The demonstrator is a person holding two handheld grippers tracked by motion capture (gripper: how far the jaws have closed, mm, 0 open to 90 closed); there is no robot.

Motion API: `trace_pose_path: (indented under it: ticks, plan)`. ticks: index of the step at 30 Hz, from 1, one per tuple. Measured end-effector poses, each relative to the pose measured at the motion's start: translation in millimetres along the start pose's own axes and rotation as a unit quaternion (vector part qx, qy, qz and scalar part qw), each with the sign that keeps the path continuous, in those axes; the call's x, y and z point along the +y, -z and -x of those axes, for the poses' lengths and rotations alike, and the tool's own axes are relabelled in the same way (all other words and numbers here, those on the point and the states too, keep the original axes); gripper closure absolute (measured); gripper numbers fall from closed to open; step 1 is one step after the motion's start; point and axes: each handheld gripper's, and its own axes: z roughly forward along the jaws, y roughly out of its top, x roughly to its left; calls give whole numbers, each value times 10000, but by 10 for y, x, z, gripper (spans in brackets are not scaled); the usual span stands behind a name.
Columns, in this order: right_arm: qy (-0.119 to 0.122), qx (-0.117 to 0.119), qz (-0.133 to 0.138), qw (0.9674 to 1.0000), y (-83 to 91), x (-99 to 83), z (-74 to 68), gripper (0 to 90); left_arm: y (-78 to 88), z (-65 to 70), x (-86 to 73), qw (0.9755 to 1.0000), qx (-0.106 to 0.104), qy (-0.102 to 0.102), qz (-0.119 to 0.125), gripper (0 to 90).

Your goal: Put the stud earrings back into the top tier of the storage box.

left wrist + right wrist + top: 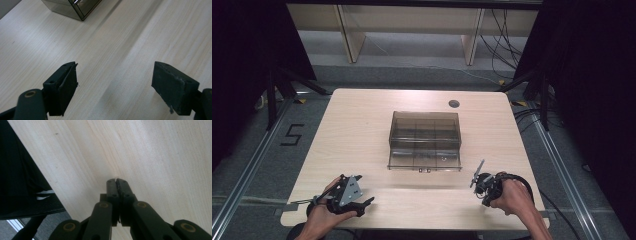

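A compartment box (425, 141) sits mid-bench (362, 130), nearer the far edge. The left claw (364, 204) lies by the near-left corner, the right claw (484, 192) by the near-right corner.

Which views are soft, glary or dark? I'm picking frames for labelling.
High view: table evenly lit and sharp, with black surroundings at both sides; the smoky clear box casts little shadow. Left gripper view: the open left gripper is slightly soft, with a faint shadow band across the wood. Right gripper view: the shut right gripper is fairly crisp, with a dark area at left.
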Motion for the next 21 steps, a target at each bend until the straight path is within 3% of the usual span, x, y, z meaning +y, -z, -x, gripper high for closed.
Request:
trace_pose_path:
  ticks: [1, 3, 10, 12, 13, 15, 19, 21]
  plan:
    - [-45, -67, -44, 10000, -8, 12, -13, 871, -2, 1, 0, 10000, -1, 3, 1, 199]
    - [184, -38, -50, 9998, -37, 36, 12, 861, -3, 2, 0, 10000, -2, 7, 3, 198]
    - [451, -64, -376, 9983, -115, 119, 26, 812, 0, -1, -1, 10000, -3, -2, 3, 198]
    - [377, -70, -525, 9979, -142, 132, 21, 805, 1, -1, -1, 10000, -2, -3, 7, 198]
    - [489, -70, -588, 9970, -158, 145, 35, 804, 1, -1, -1, 10000, -4, -3, 9, 199]
    - [342, 14, -555, 9979, -164, 149, 36, 810, 3, -3, -1, 10000, -8, -7, 8, 199]
    - [398, 4, -596, 9974, -156, 158, 77, 830, 4, 1, -2, 10000, -7, -2, 24, 199]
    - [298, 60, -592, 9978, -152, 161, 84, 849, 7, -4, -1, 10000, -42, -17, 14, 199]
